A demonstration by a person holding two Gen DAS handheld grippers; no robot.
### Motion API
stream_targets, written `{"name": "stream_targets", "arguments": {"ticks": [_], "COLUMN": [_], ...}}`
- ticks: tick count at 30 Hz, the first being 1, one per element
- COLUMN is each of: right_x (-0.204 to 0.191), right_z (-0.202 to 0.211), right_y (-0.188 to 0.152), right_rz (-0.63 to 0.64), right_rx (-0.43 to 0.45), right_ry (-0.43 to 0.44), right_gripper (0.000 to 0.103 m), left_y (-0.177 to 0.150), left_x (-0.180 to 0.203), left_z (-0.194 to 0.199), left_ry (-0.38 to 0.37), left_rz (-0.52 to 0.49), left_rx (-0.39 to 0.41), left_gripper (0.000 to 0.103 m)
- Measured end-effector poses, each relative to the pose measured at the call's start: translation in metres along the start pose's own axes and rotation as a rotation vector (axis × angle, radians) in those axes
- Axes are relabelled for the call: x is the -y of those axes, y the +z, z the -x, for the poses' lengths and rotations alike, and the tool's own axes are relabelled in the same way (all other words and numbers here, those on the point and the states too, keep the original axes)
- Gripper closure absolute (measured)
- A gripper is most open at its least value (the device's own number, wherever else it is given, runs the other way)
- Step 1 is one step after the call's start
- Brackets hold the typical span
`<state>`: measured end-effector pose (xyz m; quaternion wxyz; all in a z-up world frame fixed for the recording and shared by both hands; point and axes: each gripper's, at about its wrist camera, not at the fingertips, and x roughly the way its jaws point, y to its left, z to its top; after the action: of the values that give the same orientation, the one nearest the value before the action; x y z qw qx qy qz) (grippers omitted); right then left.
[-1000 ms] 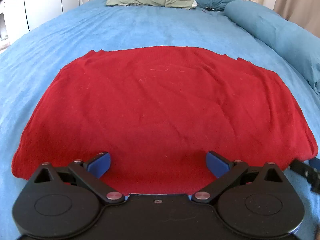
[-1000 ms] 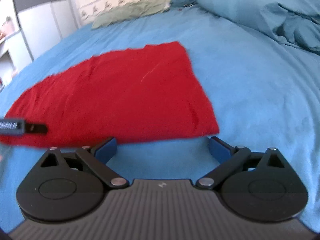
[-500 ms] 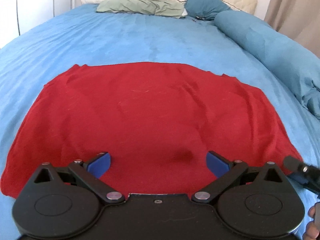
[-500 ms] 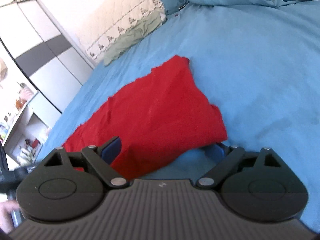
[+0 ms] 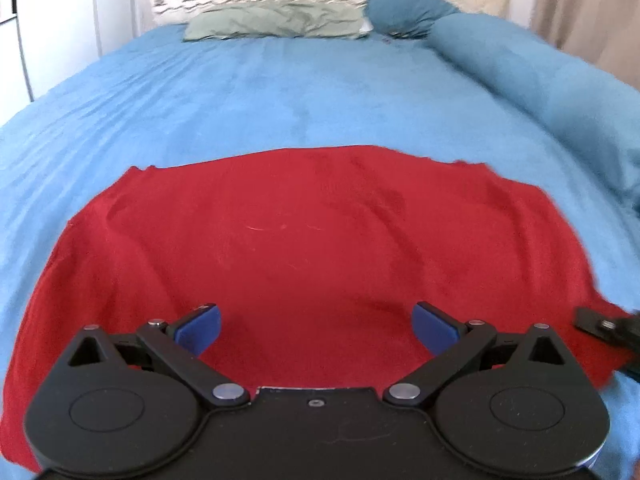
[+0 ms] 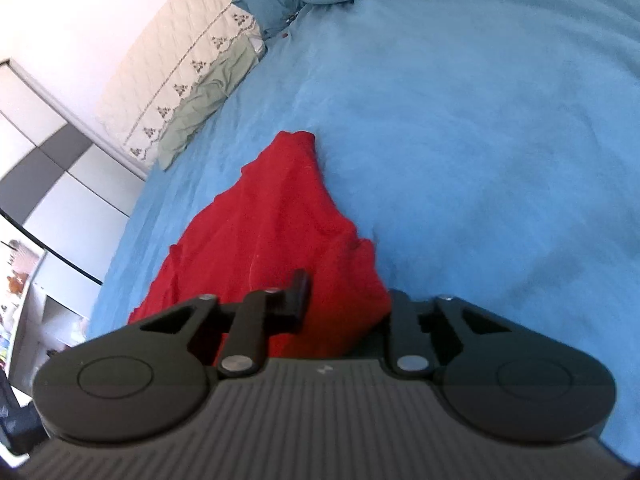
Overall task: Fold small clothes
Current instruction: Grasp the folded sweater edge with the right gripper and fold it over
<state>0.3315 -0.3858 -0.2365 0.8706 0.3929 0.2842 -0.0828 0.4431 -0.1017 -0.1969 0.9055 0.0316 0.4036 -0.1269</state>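
A red cloth (image 5: 304, 248) lies spread on the blue bed sheet (image 5: 280, 92). My left gripper (image 5: 316, 328) is open, its blue pads wide apart just over the cloth's near edge, holding nothing. In the right wrist view the same cloth (image 6: 268, 232) bunches up between the fingers of my right gripper (image 6: 344, 304), which has closed in on its near right corner. The cloth's corner is lifted and wrinkled there. The right gripper's tip also shows at the right edge of the left wrist view (image 5: 600, 326).
Pillows (image 5: 276, 20) lie at the head of the bed. A rolled teal duvet (image 5: 540, 80) runs along the right side. A grey-and-white wardrobe (image 6: 52, 184) stands to the left of the bed.
My right gripper has tilted, moved onto the cloth's right corner and closed on it, bunching the fabric. My left gripper has drawn in over the cloth's near edge, still open.
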Motion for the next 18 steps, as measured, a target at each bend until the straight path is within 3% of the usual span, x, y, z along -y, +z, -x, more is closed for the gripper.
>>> {"name": "stream_targets", "arguments": {"ticks": [2,8,11,15,18], "right_x": [-0.009,-0.046,-0.071,-0.12,-0.174], "right_z": [0.003,0.014,0.018,0.014,0.008], "right_y": [0.001,0.011,0.016,0.023,0.021], "right_rz": [0.048,0.182,0.24,0.293,0.369], "right_rx": [-0.001,0.012,0.013,0.0,-0.011], "right_ry": [-0.017,-0.014,0.011,0.048,0.108], "right_gripper": [0.076,0.078,0.078,0.079,0.079], "left_y": [0.003,0.005,0.006,0.018,0.015], "left_x": [-0.004,-0.022,-0.016,-0.033,-0.066], "left_z": [-0.011,-0.023,-0.03,-0.023,0.011], "left_ry": [0.038,0.087,0.099,0.037,0.008], "left_rz": [0.008,0.056,-0.002,0.065,0.141], "left_rx": [-0.015,-0.03,-0.06,-0.113,-0.085], "left_gripper": [0.002,0.0,0.0,0.004,0.008]}}
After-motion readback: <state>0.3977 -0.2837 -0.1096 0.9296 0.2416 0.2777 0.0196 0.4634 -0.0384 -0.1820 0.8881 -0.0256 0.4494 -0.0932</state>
